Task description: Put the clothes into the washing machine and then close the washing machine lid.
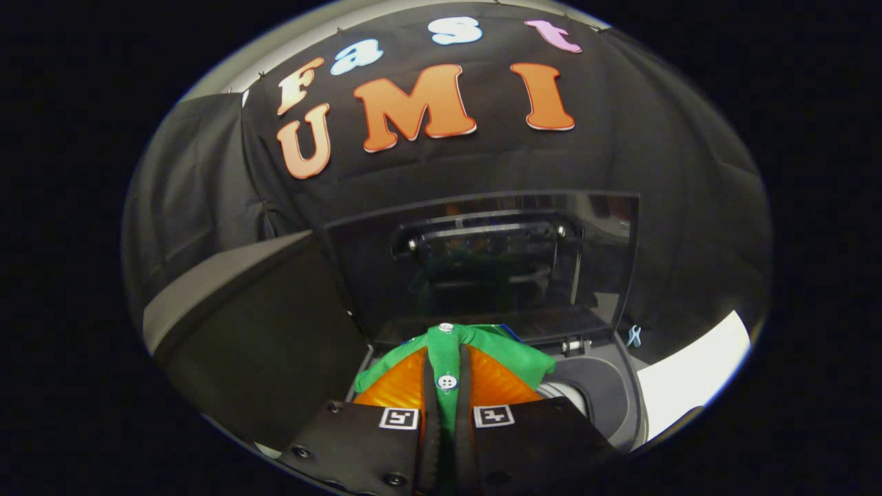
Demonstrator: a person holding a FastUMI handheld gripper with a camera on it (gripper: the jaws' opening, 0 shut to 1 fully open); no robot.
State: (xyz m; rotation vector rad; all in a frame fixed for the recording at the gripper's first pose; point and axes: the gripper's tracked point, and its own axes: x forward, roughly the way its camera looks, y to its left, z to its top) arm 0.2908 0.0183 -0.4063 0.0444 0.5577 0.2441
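My gripper [446, 386] is shut on a green garment [510, 355]; its button placket with white buttons runs between the two fingers [431, 406]. The cloth drapes over both fingers and hangs above the washing machine's open top [599, 393]. The drum opening [568, 394] shows just right of and below the fingers. Beyond the garment the dark, glossy lid [482, 262] stands raised upright, its hinge [575, 344] at the machine's back edge.
A dark panel with a pale top edge [241, 324] rises close on the left of the machine. A white surface [689, 372] lies to the right. Black cloth walls close in the back and both sides.
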